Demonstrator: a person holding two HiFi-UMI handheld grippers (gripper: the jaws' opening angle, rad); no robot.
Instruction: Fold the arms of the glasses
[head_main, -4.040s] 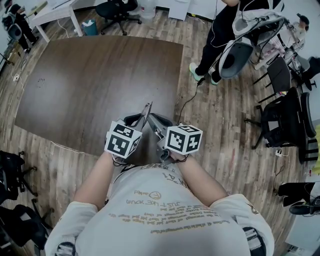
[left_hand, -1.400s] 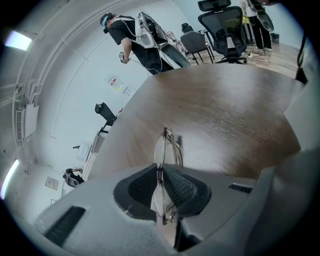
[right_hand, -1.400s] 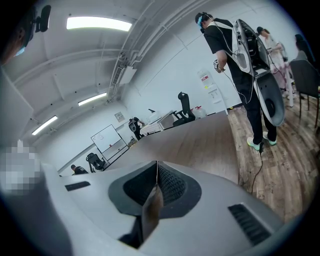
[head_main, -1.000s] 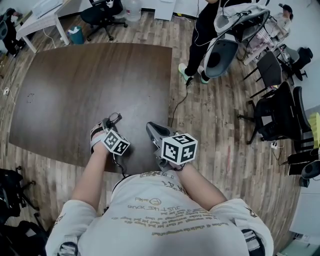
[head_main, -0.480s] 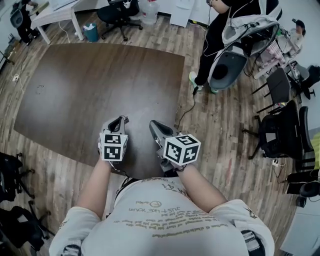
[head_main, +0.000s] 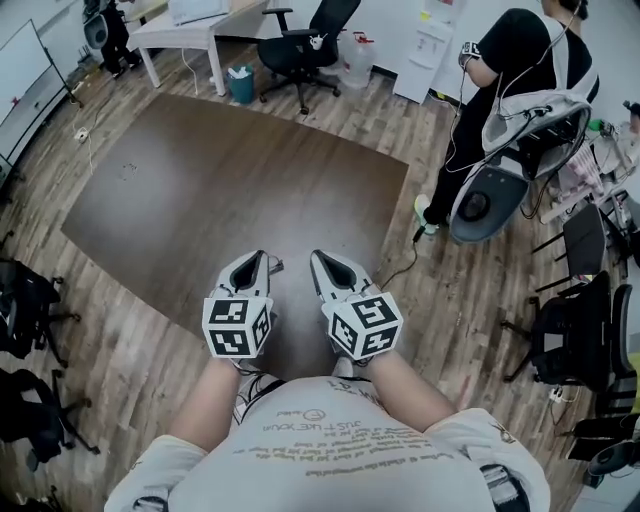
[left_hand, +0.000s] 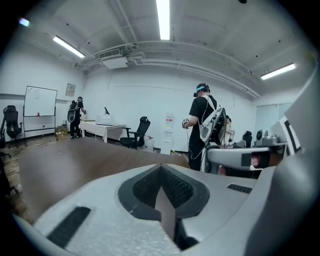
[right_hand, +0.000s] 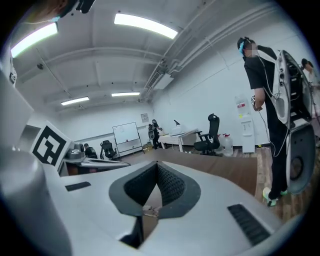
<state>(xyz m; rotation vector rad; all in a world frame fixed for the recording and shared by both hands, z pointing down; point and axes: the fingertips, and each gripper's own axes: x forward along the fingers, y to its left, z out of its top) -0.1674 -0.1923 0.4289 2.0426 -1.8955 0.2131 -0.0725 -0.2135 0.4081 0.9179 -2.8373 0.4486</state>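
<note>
No glasses show clearly in any view. My left gripper (head_main: 260, 264) and right gripper (head_main: 322, 264) hover side by side close to my chest, above the near edge of the brown table (head_main: 230, 170). In the left gripper view the left gripper (left_hand: 161, 187) is shut, its ribbed pads (left_hand: 175, 187) pressed together with nothing between them. The right gripper (right_hand: 155, 180) is shut too in the right gripper view, and it has just closed its last bit on nothing. A tiny thin thing lies by the left tip in the head view, too small to tell.
A person in black (head_main: 510, 60) stands beyond the table's far right corner beside a grey device (head_main: 480, 205). A cable (head_main: 400, 268) trails on the wooden floor. An office chair (head_main: 310, 30) and white desk (head_main: 190, 20) stand behind. Dark bags (head_main: 25, 300) sit left, chairs (head_main: 580, 340) right.
The left gripper rose from the tabletop, rolled upright and went from open to shut. The right gripper rose a little too. Both now sit level, side by side.
</note>
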